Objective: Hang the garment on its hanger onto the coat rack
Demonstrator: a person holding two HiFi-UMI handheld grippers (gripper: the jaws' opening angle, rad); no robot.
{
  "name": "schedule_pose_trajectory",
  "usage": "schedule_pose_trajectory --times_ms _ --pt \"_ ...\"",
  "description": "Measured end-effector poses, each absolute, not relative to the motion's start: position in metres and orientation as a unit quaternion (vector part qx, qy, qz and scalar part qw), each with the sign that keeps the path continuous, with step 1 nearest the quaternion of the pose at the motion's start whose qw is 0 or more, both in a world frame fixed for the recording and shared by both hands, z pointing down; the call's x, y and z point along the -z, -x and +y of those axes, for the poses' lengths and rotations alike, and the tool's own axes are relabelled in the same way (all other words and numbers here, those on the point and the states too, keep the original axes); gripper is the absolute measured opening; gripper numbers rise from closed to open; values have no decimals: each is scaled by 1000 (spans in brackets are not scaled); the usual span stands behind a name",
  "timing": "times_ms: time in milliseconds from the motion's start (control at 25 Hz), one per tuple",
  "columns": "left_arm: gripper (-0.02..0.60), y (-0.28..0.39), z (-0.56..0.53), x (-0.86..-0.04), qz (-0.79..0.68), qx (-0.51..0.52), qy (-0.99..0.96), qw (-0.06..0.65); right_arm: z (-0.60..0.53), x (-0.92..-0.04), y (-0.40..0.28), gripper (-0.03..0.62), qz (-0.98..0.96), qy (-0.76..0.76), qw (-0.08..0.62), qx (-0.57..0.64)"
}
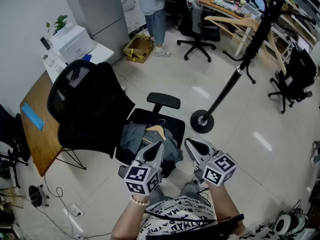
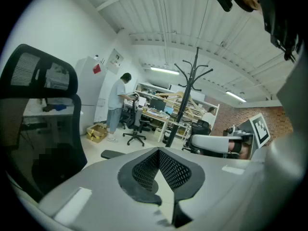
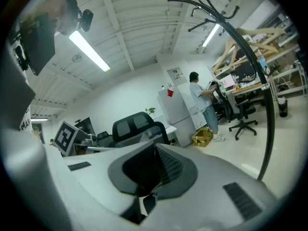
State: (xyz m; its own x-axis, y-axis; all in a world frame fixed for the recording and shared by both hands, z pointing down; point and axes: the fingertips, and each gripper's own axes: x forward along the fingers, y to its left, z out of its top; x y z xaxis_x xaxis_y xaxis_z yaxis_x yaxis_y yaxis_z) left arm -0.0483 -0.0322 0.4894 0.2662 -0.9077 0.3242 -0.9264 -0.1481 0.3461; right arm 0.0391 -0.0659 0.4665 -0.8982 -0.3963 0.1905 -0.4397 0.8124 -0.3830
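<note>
A grey-blue garment (image 1: 131, 136) on a wooden hanger (image 1: 156, 131) lies on the seat of a black office chair (image 1: 90, 106). The black coat rack (image 1: 235, 76) stands to the right of the chair, its round base (image 1: 202, 121) on the floor. My left gripper (image 1: 159, 145) hovers just above the garment's near edge, jaws shut and empty. My right gripper (image 1: 189, 143) hangs beside it, right of the seat, also shut with nothing in it. In the left gripper view, the left gripper (image 2: 159, 151) faces the coat rack (image 2: 191, 88). In the right gripper view, the pole (image 3: 262, 100) rises to the right of the right gripper (image 3: 155, 147).
A wooden desk (image 1: 40, 134) and a white printer (image 1: 74, 42) stand left of the chair. A person (image 1: 154, 9) stands at the far desks, beside a cardboard box (image 1: 139, 48). More office chairs (image 1: 200, 34) (image 1: 295, 79) and wooden hangers (image 1: 231, 22) stand round the rack's far side.
</note>
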Motion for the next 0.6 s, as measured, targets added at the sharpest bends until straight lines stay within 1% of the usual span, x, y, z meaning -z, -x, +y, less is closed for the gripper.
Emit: schedule_pose_trajectory --times_ms 40,80,200,240,520,600 --pt "3 53 -35 -494 -608 -16 -755 244 -71 -480 -35 58 -949 -216 61 -220" --pt "3 58 -38 -499 -611 -14 -753 244 -76 -494 -32 146 -948 -213 71 -227" --pt "3 75 -45 -523 -620 -14 -744 250 -91 -545 -23 172 -940 -217 118 -235" --pt "3 81 -47 -535 -623 -20 -739 256 -95 -565 -20 220 -937 -219 137 -237" --pt "3 109 -46 -624 -629 -51 -710 313 -110 -711 -2 229 -905 -230 258 -248" --pt "3 113 -48 -647 -625 -61 -706 328 -115 -753 5 252 -893 -230 290 -256"
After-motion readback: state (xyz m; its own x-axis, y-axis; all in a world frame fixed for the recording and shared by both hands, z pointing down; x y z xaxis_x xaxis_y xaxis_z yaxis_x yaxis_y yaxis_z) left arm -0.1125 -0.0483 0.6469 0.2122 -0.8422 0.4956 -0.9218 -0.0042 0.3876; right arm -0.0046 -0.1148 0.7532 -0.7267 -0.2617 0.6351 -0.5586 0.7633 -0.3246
